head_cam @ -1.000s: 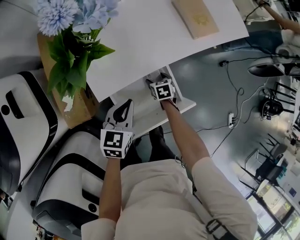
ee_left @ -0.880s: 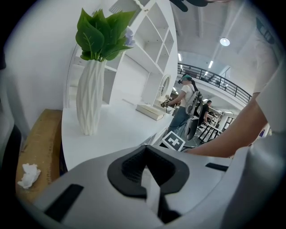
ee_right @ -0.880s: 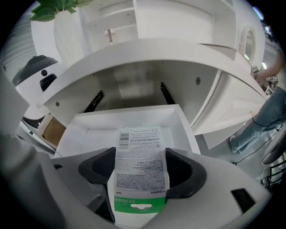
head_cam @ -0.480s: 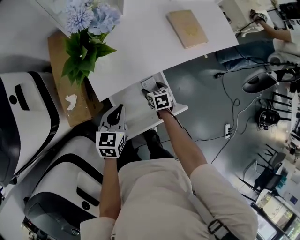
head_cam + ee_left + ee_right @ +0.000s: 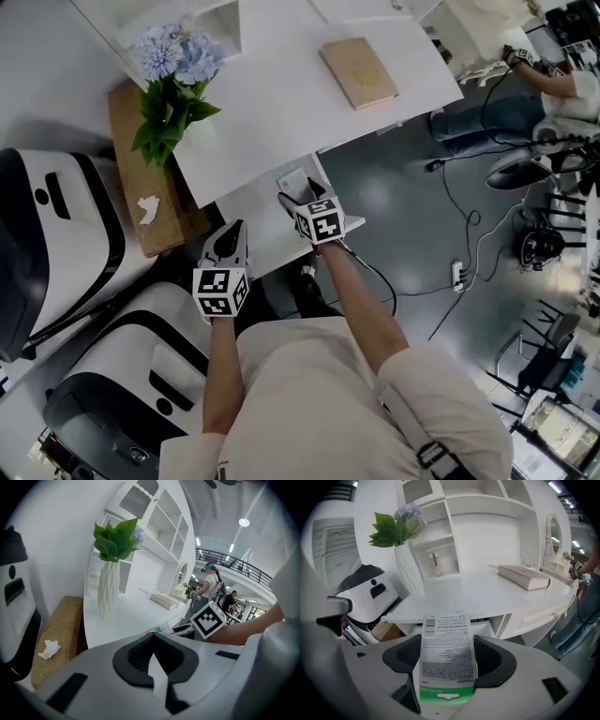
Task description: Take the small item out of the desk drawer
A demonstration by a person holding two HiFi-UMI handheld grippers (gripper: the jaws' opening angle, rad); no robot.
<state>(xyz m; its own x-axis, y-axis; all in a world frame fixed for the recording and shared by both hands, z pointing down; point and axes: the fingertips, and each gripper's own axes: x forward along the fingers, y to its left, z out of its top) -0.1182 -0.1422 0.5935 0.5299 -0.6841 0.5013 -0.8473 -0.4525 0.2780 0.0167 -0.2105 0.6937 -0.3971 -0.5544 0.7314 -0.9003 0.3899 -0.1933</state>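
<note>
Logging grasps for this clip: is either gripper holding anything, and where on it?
The right gripper pinches the small printed packet near its green end. The left gripper is shut, empty.

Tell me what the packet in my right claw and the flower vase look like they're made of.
Packet: probably thin card or plastic film; flat, smooth, printed text, barcode, punched hang slot. Vase: likely matte white ceramic or plastic; ribbed, opaque.

Cream short-sleeved shirt; grey left tool, grey right tool.
</note>
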